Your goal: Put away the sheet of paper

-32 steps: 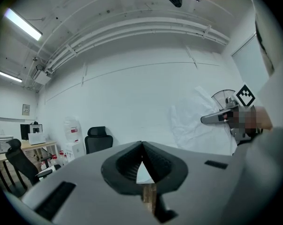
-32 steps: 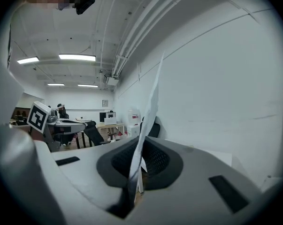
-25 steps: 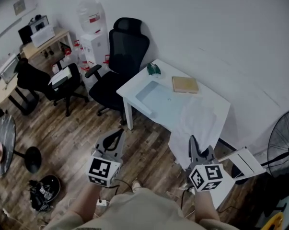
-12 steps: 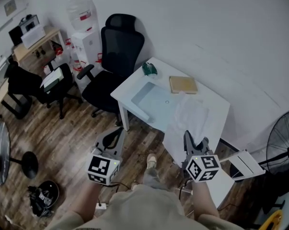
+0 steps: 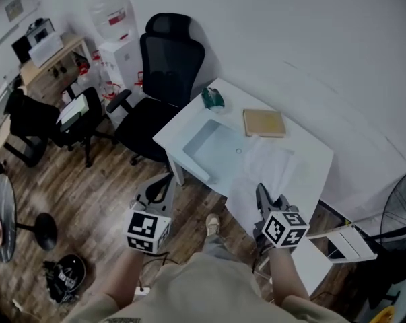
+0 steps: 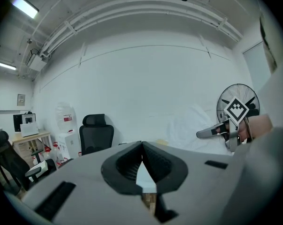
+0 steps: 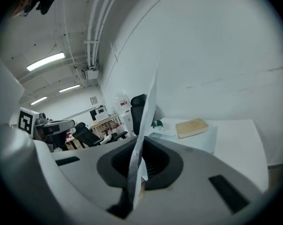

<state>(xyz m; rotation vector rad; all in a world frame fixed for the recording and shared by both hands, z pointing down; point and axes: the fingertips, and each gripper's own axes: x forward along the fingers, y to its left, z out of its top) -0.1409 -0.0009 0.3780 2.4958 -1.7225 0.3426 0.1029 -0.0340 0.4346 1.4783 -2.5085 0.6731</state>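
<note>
Right claw [image 7: 140, 146]: jaws closed on the thin white sheet of paper [image 5: 268, 170], pinching its near edge.
Sheet: ran forward from the claw and lay draped over the near edge of the white counter [image 5: 314, 155].
Left claw [image 6: 141, 144]: jaws together, nothing in them; held over the wooden plank floor [image 5: 88, 200], apart from the sheet.
Counter: flat tan book [image 5: 264, 122] near the wall, pale blue flat folder [image 5: 213, 147] left of the sheet, small green object [image 5: 213, 99] at the far corner.
Room: black office chair [image 5: 163, 66] beside the counter; standing fan [image 5: 401, 210] at the right.
</note>
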